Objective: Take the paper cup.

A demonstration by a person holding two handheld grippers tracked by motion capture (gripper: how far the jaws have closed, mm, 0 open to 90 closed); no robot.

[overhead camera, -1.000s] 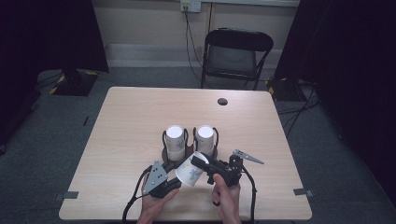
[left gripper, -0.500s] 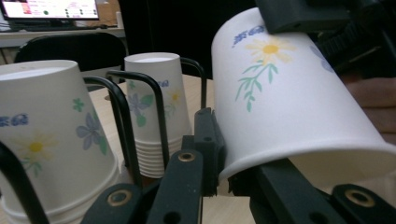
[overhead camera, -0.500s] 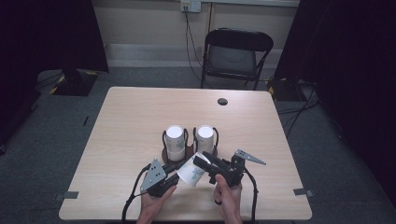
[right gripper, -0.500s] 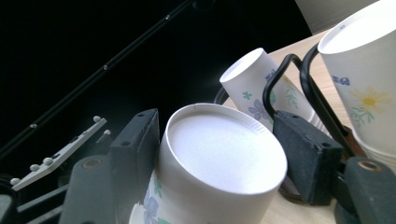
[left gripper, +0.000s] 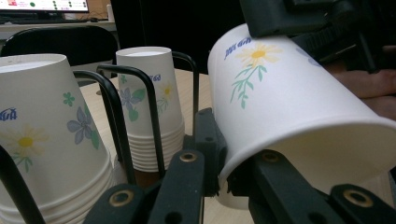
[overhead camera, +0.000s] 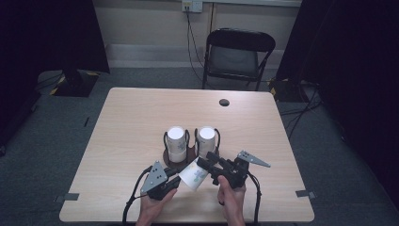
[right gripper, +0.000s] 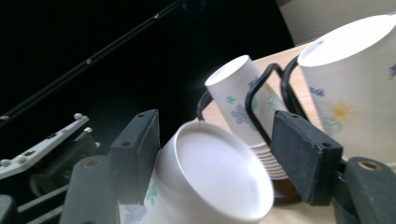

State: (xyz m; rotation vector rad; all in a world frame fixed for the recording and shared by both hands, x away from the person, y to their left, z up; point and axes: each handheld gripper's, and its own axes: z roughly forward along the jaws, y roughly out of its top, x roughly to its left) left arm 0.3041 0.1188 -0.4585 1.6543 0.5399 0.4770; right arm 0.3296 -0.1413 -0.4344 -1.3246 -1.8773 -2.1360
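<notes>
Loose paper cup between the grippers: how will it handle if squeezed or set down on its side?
The cup looks thin-walled, so it probably dents under a hard squeeze. Likely very light. Tapered and round, it would probably roll in an arc if laid on the table.

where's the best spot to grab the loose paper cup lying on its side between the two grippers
Grip the loose cup at its two ends. Its thin rim faces the left gripper, whose jaws have pinched shut on the rim wall, one inside and one outside. The narrow closed base faces the right gripper, whose pads straddle it from the opposite side. The tapered wall gives a firmer hold near the stiff base.
</notes>
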